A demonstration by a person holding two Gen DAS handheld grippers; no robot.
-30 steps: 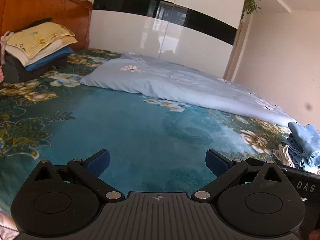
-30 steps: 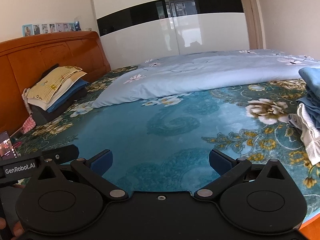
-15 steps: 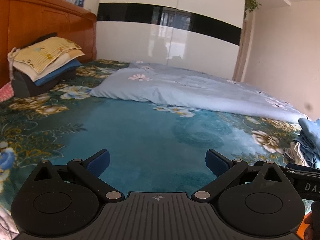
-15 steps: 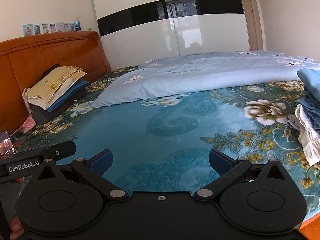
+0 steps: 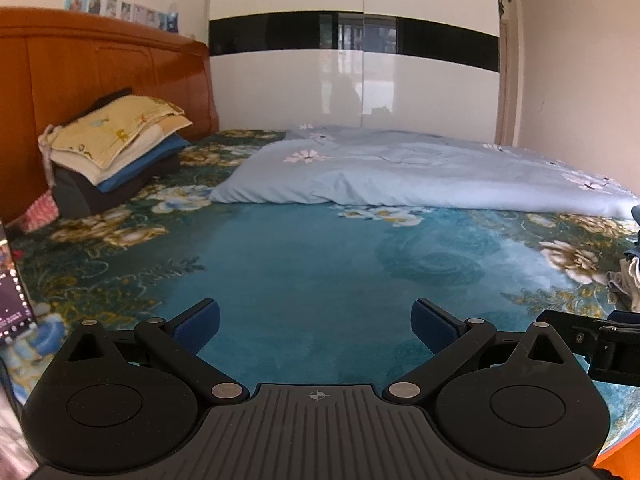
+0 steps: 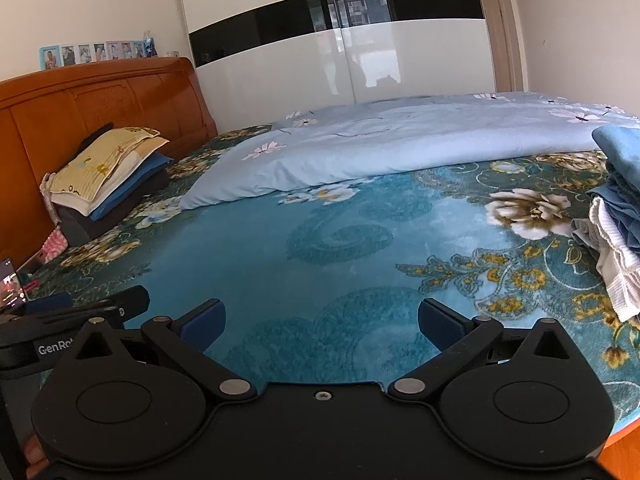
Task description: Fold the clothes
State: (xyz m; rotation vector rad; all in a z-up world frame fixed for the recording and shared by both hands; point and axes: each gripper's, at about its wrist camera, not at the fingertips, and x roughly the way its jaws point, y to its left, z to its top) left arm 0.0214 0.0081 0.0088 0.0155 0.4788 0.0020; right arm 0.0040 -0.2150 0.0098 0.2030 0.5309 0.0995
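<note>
Two handheld grippers, the left gripper [image 5: 315, 322] and the right gripper [image 6: 319, 322], hover with fingers spread wide and empty over a teal floral bedspread [image 6: 280, 248], while the unfolded clothes pile [image 6: 616, 216] lies at its right edge.

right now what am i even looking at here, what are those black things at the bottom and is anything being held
Those are two hand-held grippers a person carries, each with a camera looking along its blue-padded jaws. One picture is from the left gripper, the other from the right gripper. Both stand open and hold nothing. Below them lies a teal floral bedspread with a pale blue flowered quilt behind. Unfolded blue and white clothes sit at the right, and a folded pile with a yellow top by the wooden headboard.
</note>
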